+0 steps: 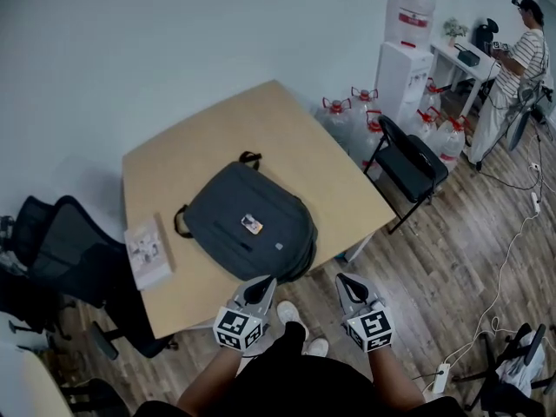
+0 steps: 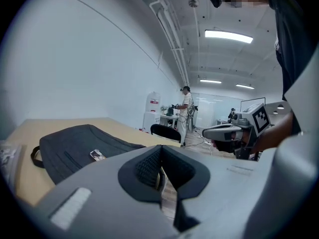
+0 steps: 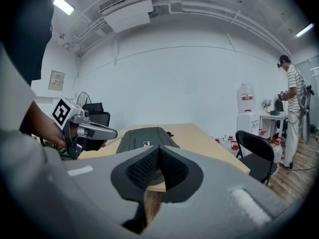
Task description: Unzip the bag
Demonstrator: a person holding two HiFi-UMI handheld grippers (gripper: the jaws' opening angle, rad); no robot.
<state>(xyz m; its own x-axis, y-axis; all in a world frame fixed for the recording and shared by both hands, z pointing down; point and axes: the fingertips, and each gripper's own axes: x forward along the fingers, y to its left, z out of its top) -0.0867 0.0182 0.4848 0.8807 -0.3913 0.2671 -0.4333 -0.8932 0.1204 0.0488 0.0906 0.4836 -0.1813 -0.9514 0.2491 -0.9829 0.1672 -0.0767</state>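
Note:
A dark grey backpack [image 1: 249,221] lies flat on the light wooden table [image 1: 287,129], a small tag on its front and its carry loop toward the far side. It also shows in the left gripper view, backpack [image 2: 75,146], and in the right gripper view, backpack [image 3: 144,136]. My left gripper [image 1: 261,287] is shut and empty, held just off the table's near edge by the bag's lower corner. My right gripper [image 1: 345,281] is shut and empty too, a little to the right, over the floor. Neither touches the bag.
A booklet [image 1: 148,250] lies at the table's left edge. Office chairs [image 1: 65,250] stand to the left, a black folding chair [image 1: 408,163] to the right. Water bottles [image 1: 347,111], a dispenser [image 1: 404,55] and a person [image 1: 512,76] are at the back right. Cables [image 1: 512,250] run over the floor.

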